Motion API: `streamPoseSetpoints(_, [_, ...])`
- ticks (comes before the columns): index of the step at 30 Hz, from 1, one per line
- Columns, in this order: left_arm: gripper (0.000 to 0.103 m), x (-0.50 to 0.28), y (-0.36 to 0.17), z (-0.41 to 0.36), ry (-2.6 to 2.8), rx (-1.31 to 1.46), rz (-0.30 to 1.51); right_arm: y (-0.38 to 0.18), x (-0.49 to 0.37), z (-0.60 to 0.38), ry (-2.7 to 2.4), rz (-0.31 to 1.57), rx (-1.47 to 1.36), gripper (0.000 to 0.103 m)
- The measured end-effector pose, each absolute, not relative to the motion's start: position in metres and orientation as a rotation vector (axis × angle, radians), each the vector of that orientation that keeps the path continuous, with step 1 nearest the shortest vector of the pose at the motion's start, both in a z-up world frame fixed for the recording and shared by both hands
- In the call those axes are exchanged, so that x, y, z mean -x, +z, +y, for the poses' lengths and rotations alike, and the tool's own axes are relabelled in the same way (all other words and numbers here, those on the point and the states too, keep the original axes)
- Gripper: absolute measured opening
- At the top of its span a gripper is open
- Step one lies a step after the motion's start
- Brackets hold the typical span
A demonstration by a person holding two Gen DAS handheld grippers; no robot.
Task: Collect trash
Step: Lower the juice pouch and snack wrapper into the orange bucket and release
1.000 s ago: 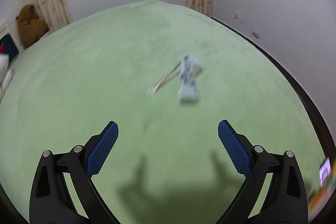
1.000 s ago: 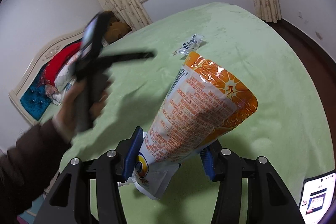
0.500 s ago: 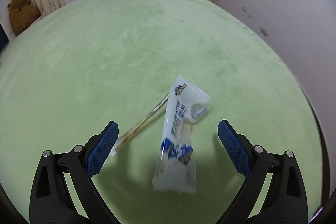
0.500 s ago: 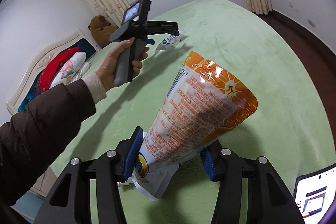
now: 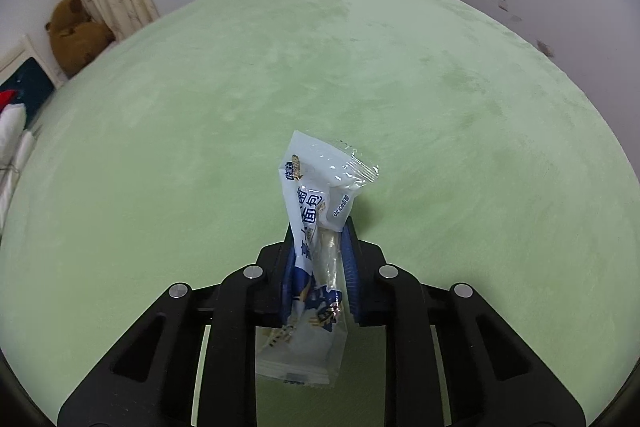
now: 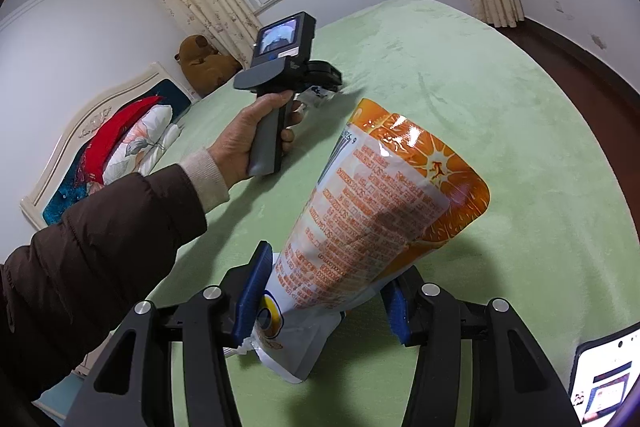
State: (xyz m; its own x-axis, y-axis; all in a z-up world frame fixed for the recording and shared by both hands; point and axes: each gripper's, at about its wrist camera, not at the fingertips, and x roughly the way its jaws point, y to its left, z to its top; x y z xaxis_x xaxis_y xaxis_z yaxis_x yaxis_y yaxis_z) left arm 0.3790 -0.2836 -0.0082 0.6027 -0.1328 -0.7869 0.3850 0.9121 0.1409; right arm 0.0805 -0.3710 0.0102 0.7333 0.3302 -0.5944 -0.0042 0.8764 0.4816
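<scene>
My left gripper [image 5: 318, 247] is shut on a white and blue plastic wrapper [image 5: 320, 203] and holds it upright above the green bed [image 5: 360, 75]. My right gripper [image 6: 324, 291] is shut on a large orange and white snack bag [image 6: 376, 219], which sticks up and to the right. In the right wrist view the left gripper [image 6: 324, 83] is held out over the bed by a hand [image 6: 244, 143], with a bit of the wrapper [image 6: 316, 95] showing under it.
A brown teddy bear [image 5: 76, 35] sits by the curtain at the bed's far left. Pillows and a red cover [image 6: 124, 135] lie at the headboard [image 6: 80, 123]. A phone screen [image 6: 604, 383] is at the lower right. Dark floor [image 6: 580, 67] borders the bed's right side.
My left gripper has closed on the white and blue wrapper and lifted it off the bed. The thin stick beside it is out of view. The right gripper keeps holding the orange bag.
</scene>
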Motion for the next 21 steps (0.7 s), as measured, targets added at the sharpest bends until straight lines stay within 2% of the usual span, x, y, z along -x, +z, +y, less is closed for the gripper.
streamPoseSetpoints(6, [0.015,-0.359,0.012,-0.236,-0.279,-0.279,0.875,0.016,-0.076,-0.367,0.201,0.747,-0.515,0.051])
streamPoseSetpoints(13, [0.014,-0.311,0.033,-0.177,-0.231,-0.249,0.885,0.025,-0.07,-0.353,0.15,0.762,-0.491,0.051])
streamPoseSetpoints(21, [0.014,-0.21,0.041,-0.116,-0.256,-0.191,0.887,0.037,-0.044,-0.333,0.16,0.771,-0.457,0.051])
